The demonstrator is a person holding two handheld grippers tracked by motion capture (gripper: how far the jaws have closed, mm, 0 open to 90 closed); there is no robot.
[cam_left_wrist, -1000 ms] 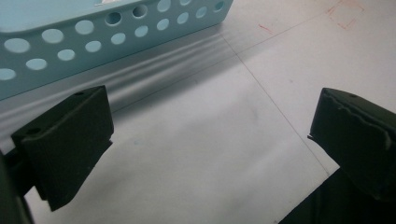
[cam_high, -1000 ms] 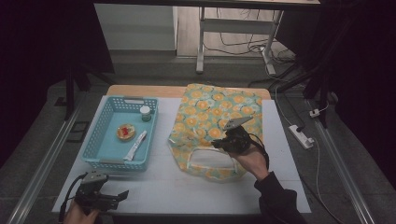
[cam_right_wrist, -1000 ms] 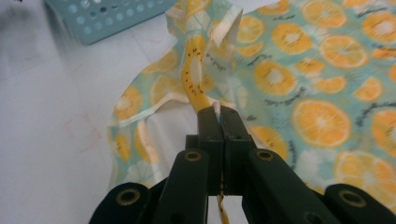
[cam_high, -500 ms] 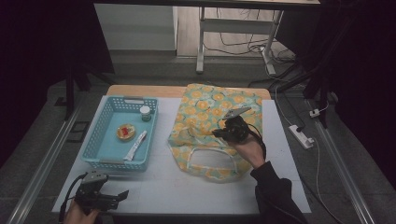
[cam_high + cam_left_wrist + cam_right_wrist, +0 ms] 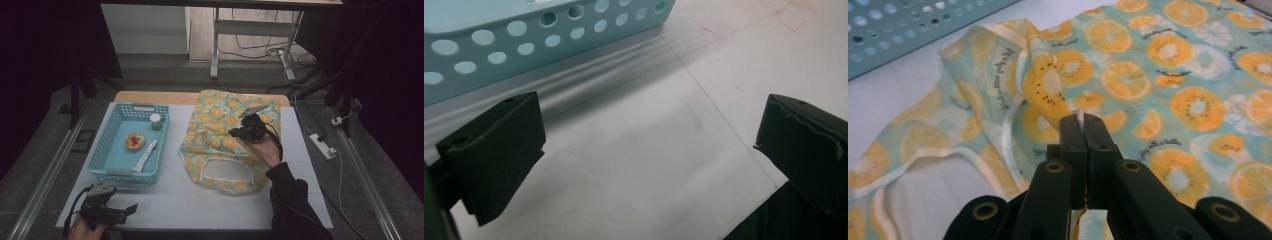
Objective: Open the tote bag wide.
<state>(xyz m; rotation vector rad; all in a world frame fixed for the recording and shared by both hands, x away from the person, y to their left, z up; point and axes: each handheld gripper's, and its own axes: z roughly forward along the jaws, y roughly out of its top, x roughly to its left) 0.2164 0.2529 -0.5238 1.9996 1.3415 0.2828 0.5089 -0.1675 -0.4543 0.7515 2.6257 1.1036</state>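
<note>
Fruit-print bag (image 5: pixel 227 137) lies flat across the white table (image 5: pixel 200 205), one bag only, its two looped handles turned toward the person. The right gripper (image 5: pixel 239 133) hangs over its middle; in the right gripper view (image 5: pixel 1081 120) the jaws are pressed together on a raised fold of the cloth, which peaks just ahead of the fingertips.

One blue basket (image 5: pixel 131 143) with perforated walls stands well off beyond those fingertips, holding three things: a small jar (image 5: pixel 156 121), a round red-and-yellow item (image 5: pixel 134 141) and a white tube (image 5: pixel 145 155).

The left gripper (image 5: pixel 131 209) rests low at the table's near edge, jaws spread wide with bare tabletop between them and the basket wall (image 5: pixel 549 30) just past them.

Around the table the room is dark: grey floor, a metal frame (image 5: pixel 250 35) behind, cables, and one power strip (image 5: pixel 322 146) on the floor.
</note>
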